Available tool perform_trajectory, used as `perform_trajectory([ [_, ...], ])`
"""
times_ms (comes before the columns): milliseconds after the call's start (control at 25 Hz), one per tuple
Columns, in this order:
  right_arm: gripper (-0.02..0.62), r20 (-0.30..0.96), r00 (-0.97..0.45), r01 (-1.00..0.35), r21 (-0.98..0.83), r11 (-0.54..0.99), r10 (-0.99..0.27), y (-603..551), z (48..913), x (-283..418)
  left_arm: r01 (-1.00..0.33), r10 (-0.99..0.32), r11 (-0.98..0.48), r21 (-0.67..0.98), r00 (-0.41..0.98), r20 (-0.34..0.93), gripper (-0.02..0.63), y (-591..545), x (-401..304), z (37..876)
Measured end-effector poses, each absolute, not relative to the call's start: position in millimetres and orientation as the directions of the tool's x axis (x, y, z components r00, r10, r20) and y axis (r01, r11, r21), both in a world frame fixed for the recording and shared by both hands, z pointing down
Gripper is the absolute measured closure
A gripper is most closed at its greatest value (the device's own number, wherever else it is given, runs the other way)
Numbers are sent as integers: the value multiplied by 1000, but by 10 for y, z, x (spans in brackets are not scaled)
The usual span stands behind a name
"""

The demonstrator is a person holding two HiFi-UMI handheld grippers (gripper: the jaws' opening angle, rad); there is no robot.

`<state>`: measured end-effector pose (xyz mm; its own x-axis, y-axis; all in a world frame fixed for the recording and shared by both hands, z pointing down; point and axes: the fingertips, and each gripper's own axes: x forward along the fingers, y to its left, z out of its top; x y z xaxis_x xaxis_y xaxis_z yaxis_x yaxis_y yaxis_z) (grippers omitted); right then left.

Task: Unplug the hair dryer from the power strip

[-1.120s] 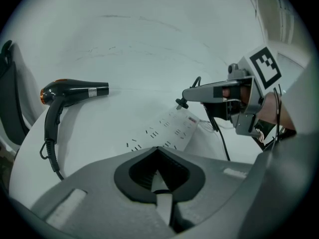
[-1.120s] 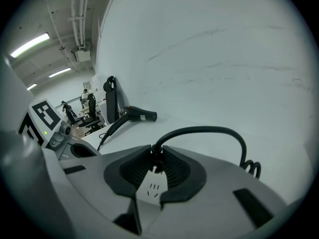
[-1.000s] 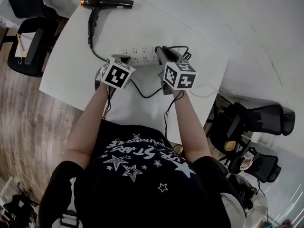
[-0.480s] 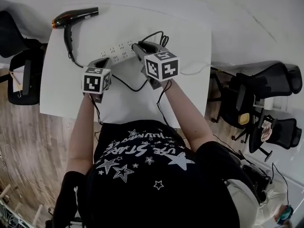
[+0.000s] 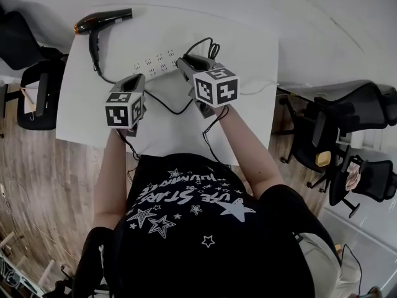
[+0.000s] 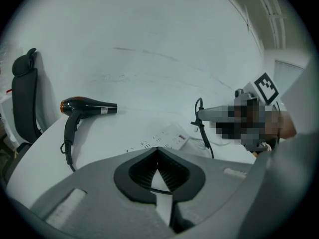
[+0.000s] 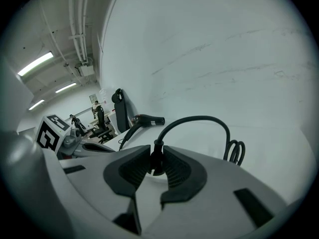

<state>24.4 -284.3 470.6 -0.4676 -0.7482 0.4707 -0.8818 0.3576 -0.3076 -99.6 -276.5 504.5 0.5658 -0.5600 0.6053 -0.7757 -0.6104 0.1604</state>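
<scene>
A black hair dryer (image 5: 102, 18) lies at the white table's far left corner, and its black cord (image 5: 166, 108) trails across the table. The white power strip (image 5: 158, 64) lies mid-table. My right gripper (image 5: 185, 61) is shut on the black plug (image 7: 157, 164) and hovers over the strip's right end. Seen from the left gripper view, the plug looks clear of the strip (image 6: 167, 138). From the plug the cord (image 7: 199, 119) arches up and right. My left gripper (image 5: 130, 82) hangs nearer me than the strip's left end, its jaws closed with nothing between them.
The table (image 5: 248, 48) ends close behind my hands. Black office chairs stand at the left (image 5: 37, 79) and right (image 5: 347, 129) on the wooden floor. A thin white cable (image 5: 260, 90) runs off the table's right edge.
My left gripper has lifted off the strip's left end and drawn back toward me. My right gripper has risen slightly with the plug. The head camera has shifted.
</scene>
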Motion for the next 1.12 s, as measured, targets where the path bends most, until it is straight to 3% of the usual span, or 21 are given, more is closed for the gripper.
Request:
perform_trajectory([
  [440,509,444,-560,-828,-332,452,-700,-2521,4639,288,-844,-623,-514,157,492,608,598,-2199,-995,4991],
  [1120,518,427,-742,-664,-365,652,-517,-1710,4629,324,-951,-735,-274,146,305,605,598,-925,-901,4959],
])
